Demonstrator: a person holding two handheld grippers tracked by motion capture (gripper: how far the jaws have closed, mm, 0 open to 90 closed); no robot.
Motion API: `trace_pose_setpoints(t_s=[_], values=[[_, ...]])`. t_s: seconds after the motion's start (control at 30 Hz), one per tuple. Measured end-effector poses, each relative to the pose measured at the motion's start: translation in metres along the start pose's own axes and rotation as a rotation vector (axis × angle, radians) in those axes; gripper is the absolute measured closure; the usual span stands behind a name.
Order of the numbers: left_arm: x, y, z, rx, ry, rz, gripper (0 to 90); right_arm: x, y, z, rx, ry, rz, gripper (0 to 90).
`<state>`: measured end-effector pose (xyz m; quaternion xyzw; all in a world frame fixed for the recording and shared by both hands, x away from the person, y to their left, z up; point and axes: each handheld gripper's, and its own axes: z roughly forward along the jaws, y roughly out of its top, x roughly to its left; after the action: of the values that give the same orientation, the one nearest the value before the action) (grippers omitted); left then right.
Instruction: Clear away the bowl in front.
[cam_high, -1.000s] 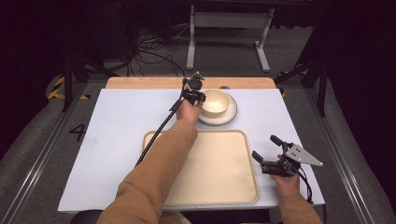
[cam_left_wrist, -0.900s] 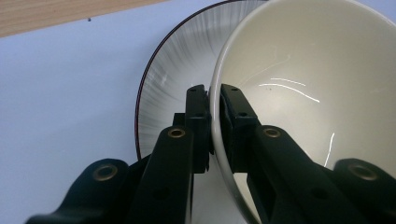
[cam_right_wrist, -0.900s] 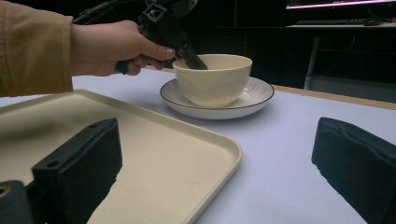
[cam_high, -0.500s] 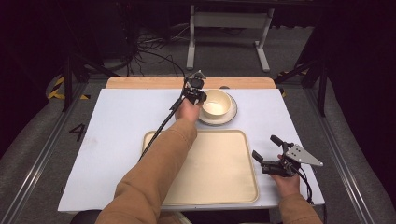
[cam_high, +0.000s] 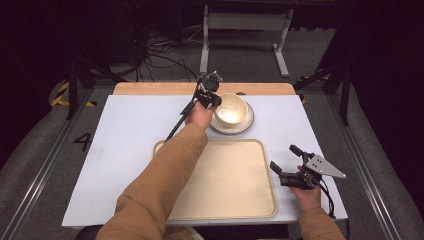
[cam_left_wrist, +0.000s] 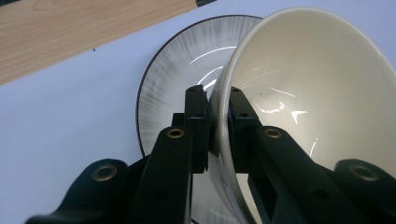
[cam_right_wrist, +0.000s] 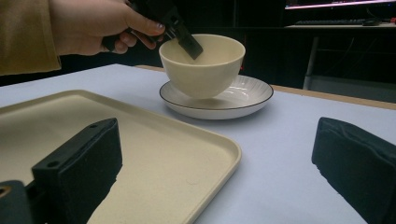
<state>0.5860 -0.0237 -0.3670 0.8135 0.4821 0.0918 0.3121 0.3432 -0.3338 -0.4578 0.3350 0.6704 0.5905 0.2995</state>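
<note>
One bowl (cam_right_wrist: 202, 65) has been lifted clear of its saucer (cam_right_wrist: 233, 100), its rim clamped by the left gripper (cam_left_wrist: 217, 126); the right gripper (cam_high: 286, 165) is held wide apart, empty.

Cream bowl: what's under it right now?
Under the cream bowl, pinched at its rim by the left gripper, sits the dark-rimmed saucer; the bowl appears lifted clear. The saucer's centre is hidden.

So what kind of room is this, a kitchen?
Probably a lab or studio rather than a kitchen: the white table stands in a dark room, cables trail over the floor, and a metal stand sits behind it.
</note>
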Motion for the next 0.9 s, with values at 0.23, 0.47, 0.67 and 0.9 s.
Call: trace_pose_setpoints(t_s=[0.23,0.47,0.67,0.9], values=[[0.0,0.003,-0.015,-0.012,-0.004,0.011,82.4,0.0,0.0,0.0,0.002,0.0,-0.001,2.3],[0.004,0.005,-0.028,-0.02,0.0,0.021,82.4,0.0,0.0,0.0,0.001,0.0,-0.001,2.3],[0.002,0.008,-0.037,-0.018,0.001,0.049,82.4,0.0,0.0,0.0,0.002,0.0,-0.001,2.3],[-0.002,0.008,-0.049,-0.015,-0.013,0.089,82.4,0.0,0.0,0.0,0.002,-0.001,-0.001,2.3]])
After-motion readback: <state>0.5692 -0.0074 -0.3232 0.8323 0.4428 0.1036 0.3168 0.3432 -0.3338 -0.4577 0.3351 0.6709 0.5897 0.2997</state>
